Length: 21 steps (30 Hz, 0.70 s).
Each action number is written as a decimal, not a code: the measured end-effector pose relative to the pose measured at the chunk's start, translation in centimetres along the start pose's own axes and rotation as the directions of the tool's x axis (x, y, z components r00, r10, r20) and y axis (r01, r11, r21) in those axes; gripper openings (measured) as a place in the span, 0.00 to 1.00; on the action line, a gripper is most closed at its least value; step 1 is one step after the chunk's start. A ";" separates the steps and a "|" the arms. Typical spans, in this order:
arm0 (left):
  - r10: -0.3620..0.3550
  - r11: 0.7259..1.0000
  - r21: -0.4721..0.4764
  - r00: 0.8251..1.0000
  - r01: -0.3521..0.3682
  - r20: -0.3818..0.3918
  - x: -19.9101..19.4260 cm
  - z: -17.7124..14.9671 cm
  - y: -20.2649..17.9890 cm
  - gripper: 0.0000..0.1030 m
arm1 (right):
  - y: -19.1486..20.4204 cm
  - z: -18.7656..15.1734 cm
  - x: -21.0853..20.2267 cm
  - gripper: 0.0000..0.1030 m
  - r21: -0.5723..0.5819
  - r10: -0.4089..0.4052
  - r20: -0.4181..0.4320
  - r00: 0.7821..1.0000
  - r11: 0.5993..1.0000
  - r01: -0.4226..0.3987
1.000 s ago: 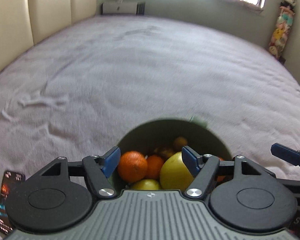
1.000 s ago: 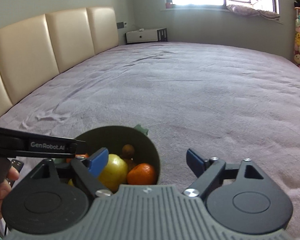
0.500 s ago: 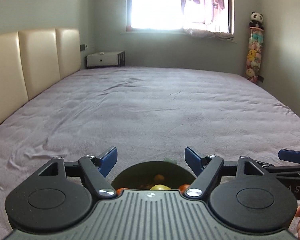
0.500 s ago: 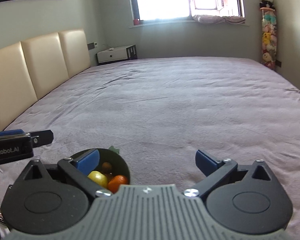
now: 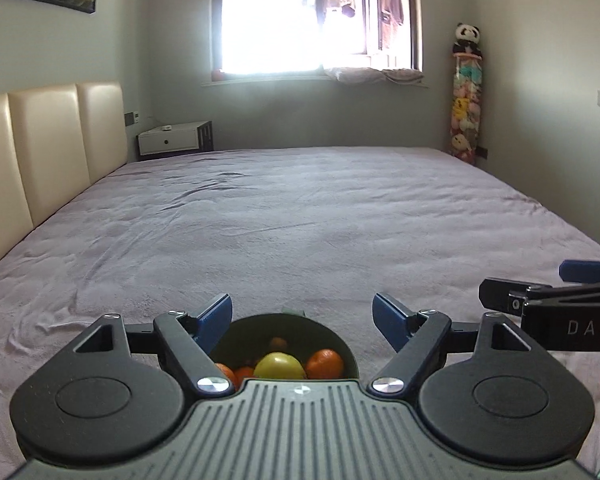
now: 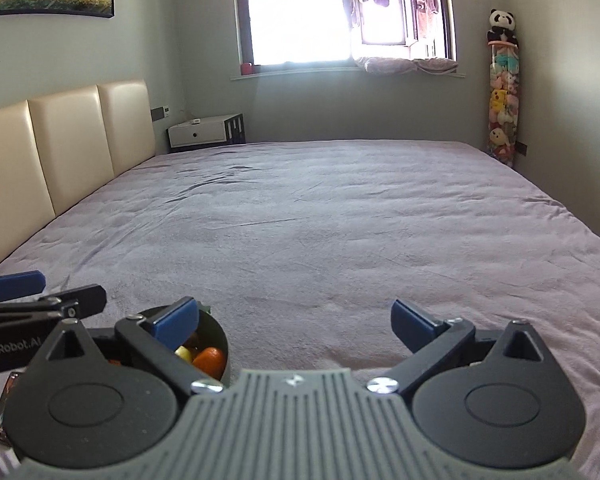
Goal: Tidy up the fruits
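The left gripper [image 5: 302,322] is opening its jaws with nothing between them, the right gripper [image 6: 296,326] gapes empty, and the dark bowl [image 5: 332,338] of oranges [image 5: 325,363] sits below on the lilac bedspread [image 5: 300,220]

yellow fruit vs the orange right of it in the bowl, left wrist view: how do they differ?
The yellow fruit is pale yellow-green; the orange is deep orange. The yellow fruit looks larger and sits mid-bowl at the near edge, while the orange lies against the right wall of the bowl. Both are round, partly hidden by the gripper body, and lie loose in the same dark bowl.
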<state>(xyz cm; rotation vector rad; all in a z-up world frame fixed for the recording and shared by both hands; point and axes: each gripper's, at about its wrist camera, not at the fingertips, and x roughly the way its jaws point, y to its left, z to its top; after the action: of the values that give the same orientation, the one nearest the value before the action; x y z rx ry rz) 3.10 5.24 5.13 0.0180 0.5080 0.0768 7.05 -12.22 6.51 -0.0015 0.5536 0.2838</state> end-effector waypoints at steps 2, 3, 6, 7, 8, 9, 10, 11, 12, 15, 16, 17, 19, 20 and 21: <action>-0.001 1.000 0.016 1.000 0.001 -0.016 -0.2 -0.6 -0.4 0.91 | -0.1 -0.7 -0.7 0.96 -0.015 -0.010 -0.001 1.000 1.000 0.010; -0.005 1.000 0.018 1.000 0.006 -0.024 -0.2 -0.9 -0.5 0.91 | -0.2 -1.1 -1.1 0.96 -0.021 -0.019 0.003 1.000 1.000 0.019; -0.029 1.000 0.007 0.998 0.030 -0.050 -0.6 -1.9 -0.8 0.91 | -0.7 -2.2 -2.0 0.96 -0.026 -0.038 -0.011 0.999 0.999 0.038; -0.038 0.999 0.002 0.997 0.038 -0.061 -0.7 -2.3 -0.9 0.91 | -0.8 -2.6 -2.2 0.96 -0.025 -0.041 -0.020 0.999 0.999 0.040; -0.041 0.999 -0.002 0.996 0.041 -0.076 -0.6 -2.6 -0.8 0.91 | -1.0 -3.1 -2.3 0.96 -0.024 -0.042 -0.030 0.999 0.999 0.042; -0.040 0.999 -0.009 0.995 0.039 -0.092 -0.5 -3.0 -0.8 0.91 | -1.1 -3.4 -2.3 0.96 -0.026 -0.045 -0.042 0.998 0.999 0.044; -0.037 0.999 -0.016 0.994 0.035 -0.107 -0.4 -3.3 -0.8 0.91 | -1.1 -3.8 -2.4 0.96 -0.030 -0.048 -0.055 0.997 0.998 0.047; -0.033 0.999 -0.024 0.992 0.031 -0.123 -0.2 -3.7 -0.7 0.91 | -1.1 -4.3 -2.4 0.96 -0.034 -0.052 -0.068 0.996 0.998 0.049; -0.028 0.999 -0.031 0.990 0.024 -0.139 0.1 -4.0 -0.5 0.91 | -1.1 -4.7 -2.3 0.96 -0.040 -0.053 -0.083 0.995 0.998 0.050; -0.003 0.999 -0.049 0.983 -0.006 -0.183 0.7 -4.6 -0.5 0.91 | -1.1 -5.9 -1.8 0.96 -0.054 -0.061 -0.131 0.989 0.997 0.055; 0.006 0.999 -0.051 0.982 -0.016 -0.191 0.9 -4.7 -0.4 0.91 | -1.1 -6.2 -1.4 0.96 -0.056 -0.061 -0.147 0.987 0.997 0.053; 0.014 0.998 -0.052 0.980 -0.025 -0.198 1.0 -4.9 -0.4 0.91 | -1.1 -6.4 -1.0 0.96 -0.058 -0.061 -0.161 0.985 0.997 0.052; 0.023 0.998 -0.053 0.976 -0.035 -0.214 1.5 -5.1 -0.6 0.91 | -1.2 -6.8 -0.4 0.96 -0.064 -0.063 -0.180 0.982 0.997 0.053; 0.026 0.998 -0.055 0.974 -0.040 -0.226 1.8 -5.2 -0.7 0.91 | -1.3 -7.0 -0.1 0.96 -0.066 -0.066 -0.186 0.980 0.996 0.055; 0.030 0.997 -0.061 0.971 -0.046 -0.238 2.2 -5.3 -0.7 0.91 | -1.4 -7.1 0.1 0.96 -0.066 -0.069 -0.193 0.979 0.996 0.058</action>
<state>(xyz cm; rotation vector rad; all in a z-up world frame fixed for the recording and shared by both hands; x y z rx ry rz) 2.45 4.75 -0.54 -0.0465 0.7439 0.1342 3.87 -14.08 0.31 -0.1057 0.7381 0.2392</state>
